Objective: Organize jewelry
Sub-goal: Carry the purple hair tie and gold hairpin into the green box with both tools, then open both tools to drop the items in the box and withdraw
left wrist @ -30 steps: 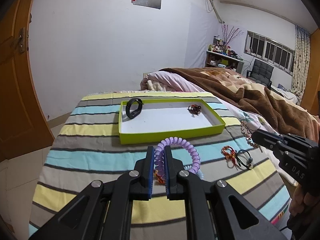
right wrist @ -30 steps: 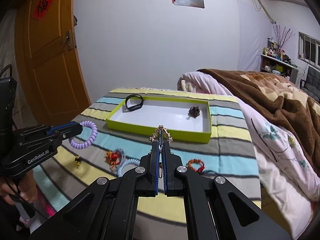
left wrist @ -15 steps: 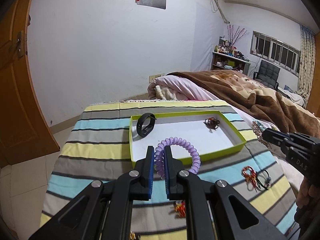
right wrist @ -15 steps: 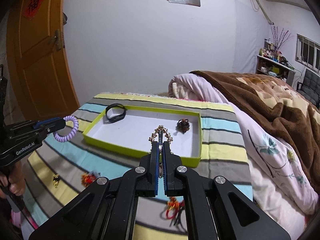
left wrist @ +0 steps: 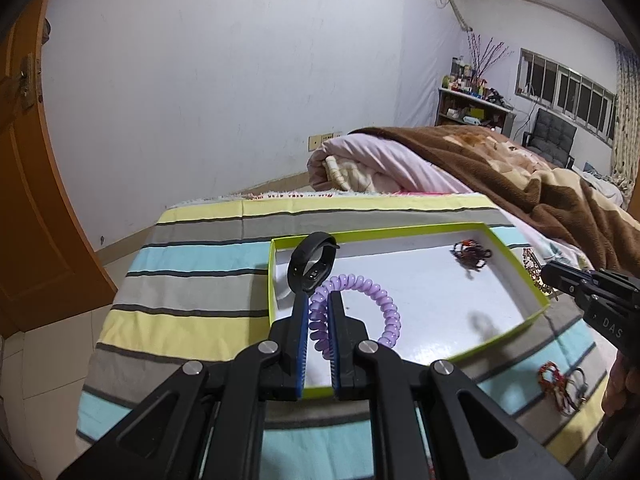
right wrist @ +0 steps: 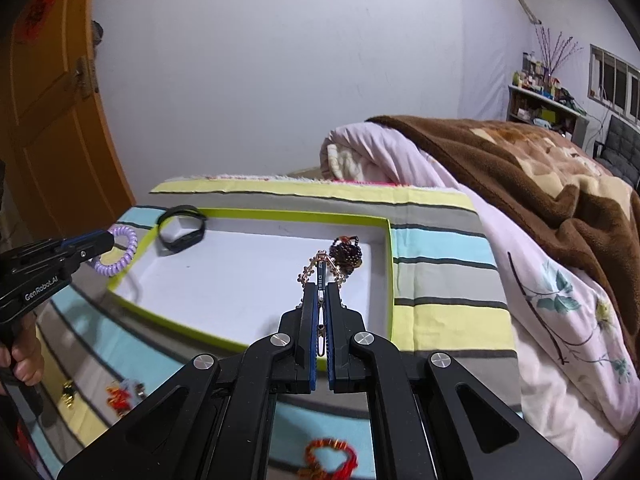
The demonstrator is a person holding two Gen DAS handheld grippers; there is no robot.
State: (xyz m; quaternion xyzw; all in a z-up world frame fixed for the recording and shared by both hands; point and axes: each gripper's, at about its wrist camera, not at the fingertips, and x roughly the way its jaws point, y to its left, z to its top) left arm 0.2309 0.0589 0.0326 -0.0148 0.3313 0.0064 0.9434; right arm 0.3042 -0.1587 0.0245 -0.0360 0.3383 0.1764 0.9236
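Item, risk: our left hand-held gripper (left wrist: 318,312) clamps the purple spiral plastic coil bracelet (left wrist: 360,308); right hand-held gripper (right wrist: 320,300) clenches the gold link chain (right wrist: 320,270). Releasing beside the green-rimmed white cardboard tray (right wrist: 248,213) ahead, either could snag or spill out.

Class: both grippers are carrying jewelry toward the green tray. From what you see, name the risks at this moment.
1. The purple spiral bracelet in the left gripper might land on the black wristband.
2. The gold chain bracelet in the right gripper hangs near the dark beaded piece and may tangle.
3. Either piece might catch the green tray wall.
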